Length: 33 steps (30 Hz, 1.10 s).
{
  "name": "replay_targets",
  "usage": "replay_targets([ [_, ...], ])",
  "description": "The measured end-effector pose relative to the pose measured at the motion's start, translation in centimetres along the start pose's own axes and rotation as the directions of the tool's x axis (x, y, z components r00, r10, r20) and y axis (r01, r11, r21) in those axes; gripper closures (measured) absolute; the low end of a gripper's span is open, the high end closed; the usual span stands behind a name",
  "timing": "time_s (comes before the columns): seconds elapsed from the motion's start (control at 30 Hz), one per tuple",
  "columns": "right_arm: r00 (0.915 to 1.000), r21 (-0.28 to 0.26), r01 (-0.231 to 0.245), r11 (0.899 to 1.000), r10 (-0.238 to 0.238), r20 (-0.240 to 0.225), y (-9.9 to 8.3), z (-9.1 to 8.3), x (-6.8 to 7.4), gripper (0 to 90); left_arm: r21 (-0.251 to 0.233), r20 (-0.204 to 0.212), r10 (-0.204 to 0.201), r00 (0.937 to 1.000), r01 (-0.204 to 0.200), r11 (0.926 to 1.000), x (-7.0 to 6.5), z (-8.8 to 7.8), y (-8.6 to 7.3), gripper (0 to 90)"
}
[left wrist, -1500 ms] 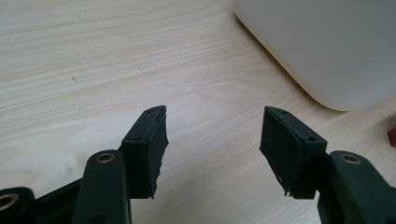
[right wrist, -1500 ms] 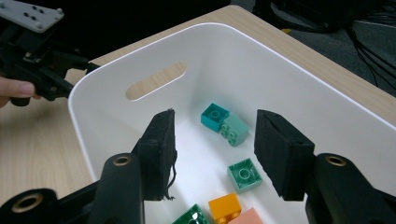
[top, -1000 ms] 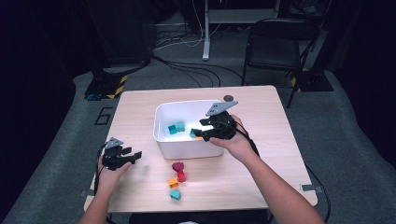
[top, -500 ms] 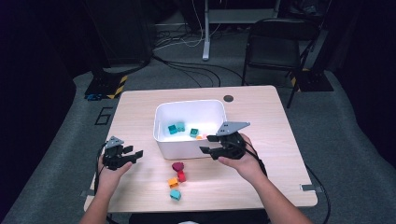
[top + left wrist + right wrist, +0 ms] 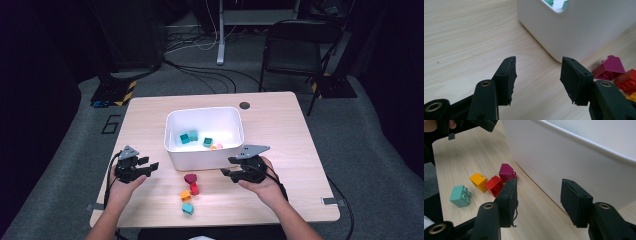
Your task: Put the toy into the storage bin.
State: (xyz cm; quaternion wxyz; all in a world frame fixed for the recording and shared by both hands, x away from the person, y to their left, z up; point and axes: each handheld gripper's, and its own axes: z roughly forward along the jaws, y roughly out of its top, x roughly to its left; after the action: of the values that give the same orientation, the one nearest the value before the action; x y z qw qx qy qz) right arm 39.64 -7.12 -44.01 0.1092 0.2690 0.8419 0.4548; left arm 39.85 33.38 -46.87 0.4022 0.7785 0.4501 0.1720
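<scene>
Four loose toy bricks remain on the table, just in front of the white bin.

High view: magenta brick, red brick, orange brick and teal brick lie in a short string between the hands; more bricks lie inside the bin. Left gripper sits left of the cluster, right gripper right of it, both jaws apart and empty.

Left gripper view: jaws have just been closing partway with nothing between them, bare wood beyond. Magenta brick and red brick at right edge, beside the bin wall.

Right gripper view: jaws stand wide, holding nothing. Magenta brick, sloped top; red brick; orange brick; teal brick, studs sideways.

Handling, judged: hard moulded plastic, light, rigid, smooth and somewhat slippery, not fragile. Grip across two flat parallel side faces; avoid the slope and studs.
</scene>
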Motion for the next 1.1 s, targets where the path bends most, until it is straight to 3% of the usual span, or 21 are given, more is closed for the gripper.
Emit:
replay_targets([
  [0.23,0.9999,0.017,0.012,1.0,-0.012,-0.007,-1.0,0.4,0.3,47.0,-0.005,0.056,0.052,0.9971,-0.052,0.9987,-1.9,-0.4,-0.3,48.9],
  [0.4,0.9998,0.018,0.019,1.0,-0.019,-0.009,-1.4,0.7,0.1,47.0,0.003,0.106,0.089,0.9903,-0.09,0.9959,-3.1,-0.7,-0.5,51.4],
  [0.6,0.9998,0.014,-0.017,1.0,0.018,-0.009,-2.1,1.0,-0.5,46.9,-0.013,0.145,0.135,0.9803,-0.134,0.9909,-4.5,-1.0,-0.8,52.9],
  [0.7,0.9997,0.019,-0.023,1.0,0.023,-0.005,-2.4,1.3,-0.8,46.9,-0.013,0.181,0.16,0.9704,-0.16,0.987,-5.3,-1.0,-1.0,53.2],
  [0.8,0.9993,0.024,-0.037,0.999,0.037,-0.006,-2.6,1.5,-0.8,46.9,-0.01,0.222,0.19,0.9564,-0.192,0.9813,-6.2,-0.9,-1.3,53.5],
  [0.83,0.9993,0.024,-0.037,0.999,0.037,-0.006,-2.6,1.5,-0.8,46.9,-0.01,0.222,0.19,0.9564,-0.192,0.9813,-6.2,-0.9,-1.3,53.6],
  [0.87,0.9995,0.031,-0.03,0.999,0.03,-0.006,-2.6,1.7,-0.8,46.9,-0.014,0.241,0.204,0.9488,-0.207,0.9783,-6.7,-0.7,-1.5,53.7],
  [0.97,0.9994,0.037,-0.033,0.999,0.033,-0.006,-2.7,1.8,-0.7,46.9,-0.014,0.272,0.207,0.9397,-0.211,0.9774,-7.6,-0.4,-1.7,54.1],
  [1.1,0.9997,0.043,-0.026,0.999,0.026,-0.005,-2.7,2.0,-0.6,46.9,-0.017,0.311,0.228,0.9224,-0.235,0.9719,-8.6,-0.2,-1.9,54.9],
])
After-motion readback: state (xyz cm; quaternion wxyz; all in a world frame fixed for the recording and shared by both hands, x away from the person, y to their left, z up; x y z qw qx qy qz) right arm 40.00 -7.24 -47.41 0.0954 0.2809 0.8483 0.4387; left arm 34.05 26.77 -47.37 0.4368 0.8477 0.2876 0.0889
